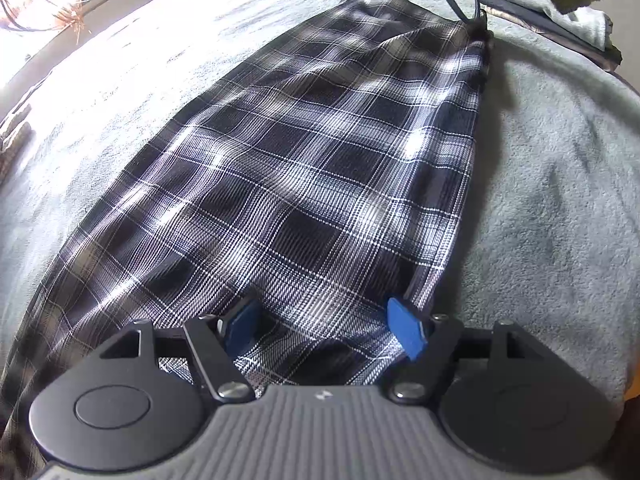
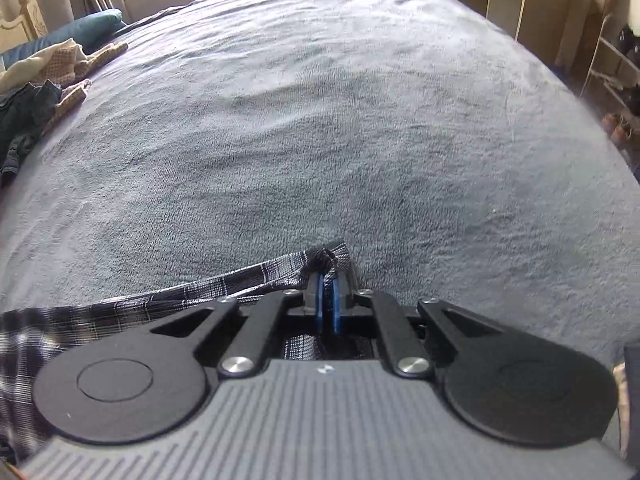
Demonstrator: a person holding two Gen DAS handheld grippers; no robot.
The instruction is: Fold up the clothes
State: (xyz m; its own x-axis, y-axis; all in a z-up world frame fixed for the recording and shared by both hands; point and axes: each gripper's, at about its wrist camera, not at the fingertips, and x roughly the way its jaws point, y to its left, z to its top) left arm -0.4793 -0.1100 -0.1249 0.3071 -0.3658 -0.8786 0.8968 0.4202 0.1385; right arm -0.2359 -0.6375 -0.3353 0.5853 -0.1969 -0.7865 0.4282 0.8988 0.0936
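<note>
My right tongs (image 2: pixel 327 300) pinch the far corner of the plaid cloth (image 1: pixel 304 184); my left tongs (image 1: pixel 320 328) stand open over its near end, lengthwise between them.

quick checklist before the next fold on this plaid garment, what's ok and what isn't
1. Right hand-held gripper pinching a corner of the plaid garment: ok, blue pads shut on bunched cloth.
2. Left hand-held gripper gripping the near edge: not ok, jaws stand open with cloth lying between them, pads not pressing.
3. Garment spread flat on the grey blanket: mostly ok, a few soft ripples near the far end.
4. Landing space on the blanket ahead of the right hand-held gripper: ok, bare.
5. Pile of other clothes out of the way: ok, off at the bed's edge.
6. What kind of garment it is: cannot tell.
</note>
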